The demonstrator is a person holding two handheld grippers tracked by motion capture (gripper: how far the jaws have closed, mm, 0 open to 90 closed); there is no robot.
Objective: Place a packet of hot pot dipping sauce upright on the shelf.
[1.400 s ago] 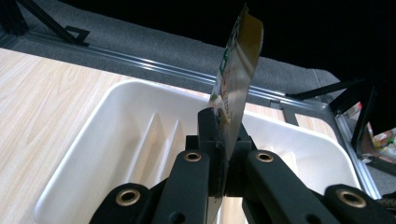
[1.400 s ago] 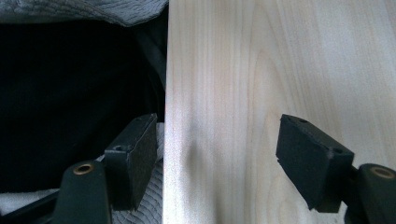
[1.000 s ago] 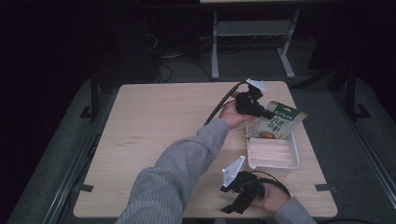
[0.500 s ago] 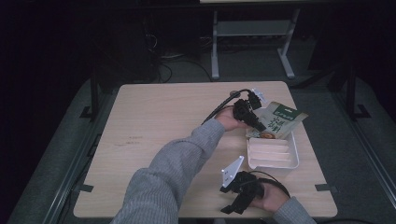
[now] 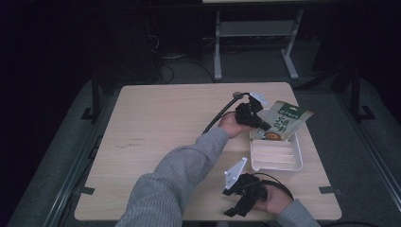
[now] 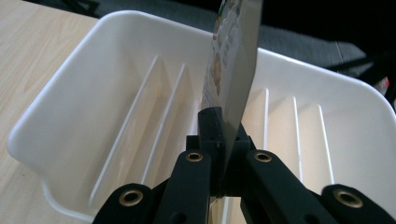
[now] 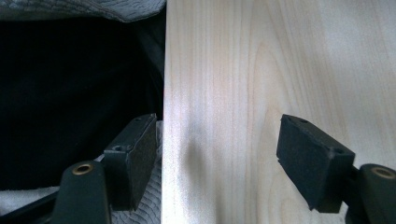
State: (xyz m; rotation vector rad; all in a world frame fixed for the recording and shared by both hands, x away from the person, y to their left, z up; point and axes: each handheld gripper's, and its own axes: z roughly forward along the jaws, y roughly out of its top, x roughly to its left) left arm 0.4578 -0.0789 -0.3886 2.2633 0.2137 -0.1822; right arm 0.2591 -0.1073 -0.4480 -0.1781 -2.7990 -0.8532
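The room was dark. A light wooden counter point(image 5: 156, 142) stood on a grey floor point(image 5: 56, 156). Behind the counter stood a grey metal frame point(image 5: 255, 30), and some black cables point(image 5: 165, 71) lay on the floor near it.

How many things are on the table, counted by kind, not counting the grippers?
White ribbed tray: 1
Green snack pouch, standing in the tray and pinched by the left gripper: 1
Total: 2
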